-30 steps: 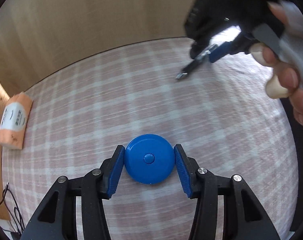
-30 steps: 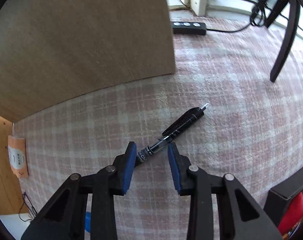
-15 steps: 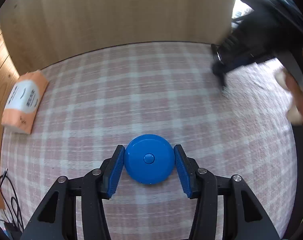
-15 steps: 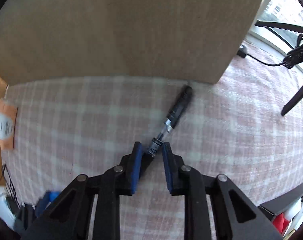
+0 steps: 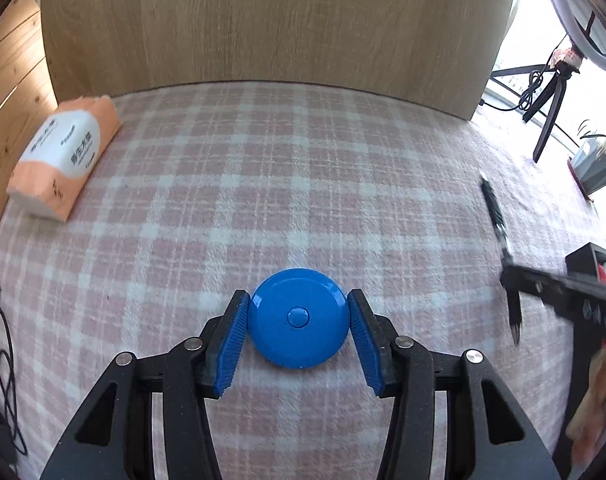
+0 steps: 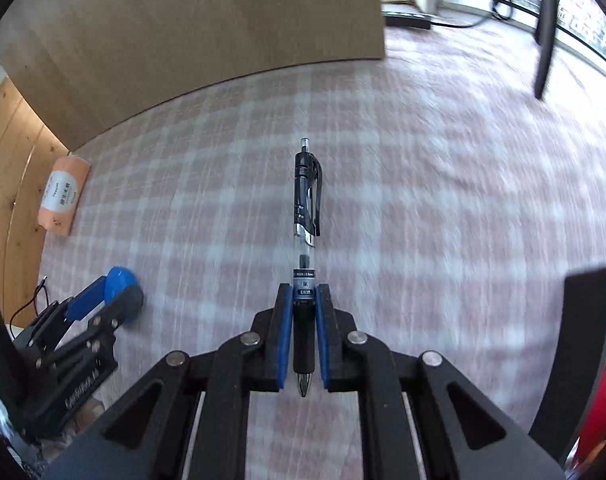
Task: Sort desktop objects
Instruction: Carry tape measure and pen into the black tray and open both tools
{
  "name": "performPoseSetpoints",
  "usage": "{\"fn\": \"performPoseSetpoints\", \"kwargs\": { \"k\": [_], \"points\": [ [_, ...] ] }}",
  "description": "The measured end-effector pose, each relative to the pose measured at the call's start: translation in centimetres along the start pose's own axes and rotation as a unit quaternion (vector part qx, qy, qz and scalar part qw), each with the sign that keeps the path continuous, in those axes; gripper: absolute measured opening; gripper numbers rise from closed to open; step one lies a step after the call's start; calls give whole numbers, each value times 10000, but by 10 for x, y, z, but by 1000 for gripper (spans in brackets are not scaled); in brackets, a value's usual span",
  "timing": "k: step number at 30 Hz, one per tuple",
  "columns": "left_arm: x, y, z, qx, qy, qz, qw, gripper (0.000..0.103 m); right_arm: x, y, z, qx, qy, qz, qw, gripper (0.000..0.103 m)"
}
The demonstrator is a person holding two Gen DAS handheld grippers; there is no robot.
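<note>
Right gripper: clamped on the black pen, the blue pads pressing its rubber grip section from either side. The writing tip points back toward the camera and the clip end points forward along the fingers.
Why the pen is held so: gripped low on the barrel and in line with the fingers, it looks settled and unlikely to swing; I judge it lifted clear of the cloth, since the background is smeared while the pen stays sharp.
Left gripper: closed on the round blue case, one pad on each side of its rim, the centre button facing up. It looks like a tape measure, though I cannot be sure.
Why the case is held so: a squeeze across the widest part of a smooth disc keeps it from slipping out forward. Whether it rests on the cloth or sits just above it I cannot tell.
Desk: covered in a pink and white checked cloth, with a wooden board standing along its far edge.
Tissue pack: orange and white, lying flat at the far left, well apart from both grippers.
Black holder: a dark edge at the right of the right wrist view, with something red beside it; a likely place for the pen, but its opening is out of sight.
Step in hand: both items gripped, neither yet set down in a sorted spot.
</note>
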State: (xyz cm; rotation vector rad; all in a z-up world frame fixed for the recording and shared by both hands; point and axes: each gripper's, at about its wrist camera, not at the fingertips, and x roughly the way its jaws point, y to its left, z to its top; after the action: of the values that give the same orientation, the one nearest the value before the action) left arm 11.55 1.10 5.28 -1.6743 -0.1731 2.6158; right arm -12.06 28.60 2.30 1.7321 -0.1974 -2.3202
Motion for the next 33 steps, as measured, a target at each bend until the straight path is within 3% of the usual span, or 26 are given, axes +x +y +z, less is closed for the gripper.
{"fn": "performPoseSetpoints", "kwargs": {
  "k": [8, 17, 22, 24, 33],
  "points": [
    [-59, -13, -73, 265, -11, -143, 9995, 47, -69, -34, -37, 163, -521, 24, 9985, 11],
    [-129, -70, -131, 1229, -226, -697, 9897, 47, -133, -97, -73, 731, -986, -240, 9921, 11],
    [-165, -112, -156, 1860, -228, -1223, 9747, 47, -168, -143, -107, 1272, -1224, -441, 9833, 11],
    [-178, -130, -167, 2305, -232, -1436, 9622, 47, -183, -162, -121, 1470, -1264, -572, 9794, 11],
    [-209, -223, -150, 3310, -125, -2010, 9219, 48, -212, -230, -177, 2247, -1261, -1197, 9588, 11]
  ]
}}
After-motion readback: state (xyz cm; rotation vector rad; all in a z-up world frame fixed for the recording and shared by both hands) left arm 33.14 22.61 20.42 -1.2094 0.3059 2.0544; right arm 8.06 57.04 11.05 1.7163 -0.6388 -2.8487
